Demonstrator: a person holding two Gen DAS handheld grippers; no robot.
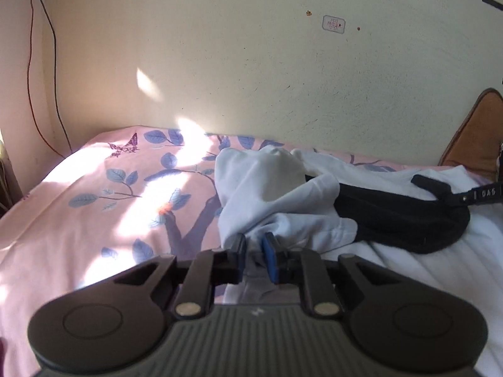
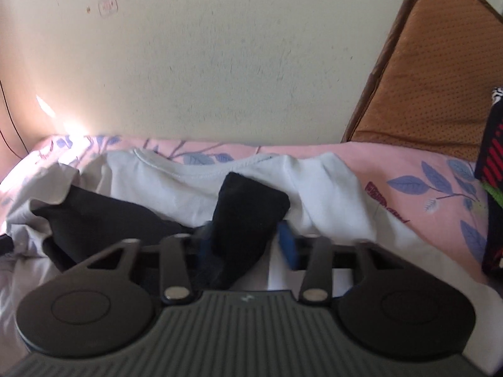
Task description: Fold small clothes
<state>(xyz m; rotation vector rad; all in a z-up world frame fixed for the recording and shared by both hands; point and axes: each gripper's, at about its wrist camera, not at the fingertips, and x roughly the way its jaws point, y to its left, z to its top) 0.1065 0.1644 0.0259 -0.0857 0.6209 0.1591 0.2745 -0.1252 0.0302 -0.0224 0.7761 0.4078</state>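
Observation:
A white T-shirt [image 1: 276, 194] lies crumpled on a pink floral bedsheet [image 1: 94, 194]. My left gripper [image 1: 254, 245] is shut on a bunched fold of the white shirt, which rises just ahead of the pads. A black garment [image 1: 399, 216] lies on the shirt to the right. In the right wrist view the white shirt [image 2: 176, 185] spreads across the bed with its collar toward the wall. My right gripper [image 2: 243, 235] holds the black garment [image 2: 245, 216], which stands up between the blue pads; the jaws stay fairly wide around it.
A cream wall [image 1: 251, 62] runs behind the bed. A brown cushion [image 2: 433, 72] leans at the right. A black, red and green item [image 2: 493, 169] sits at the far right edge. Thin cables [image 1: 41, 62] hang in the left corner.

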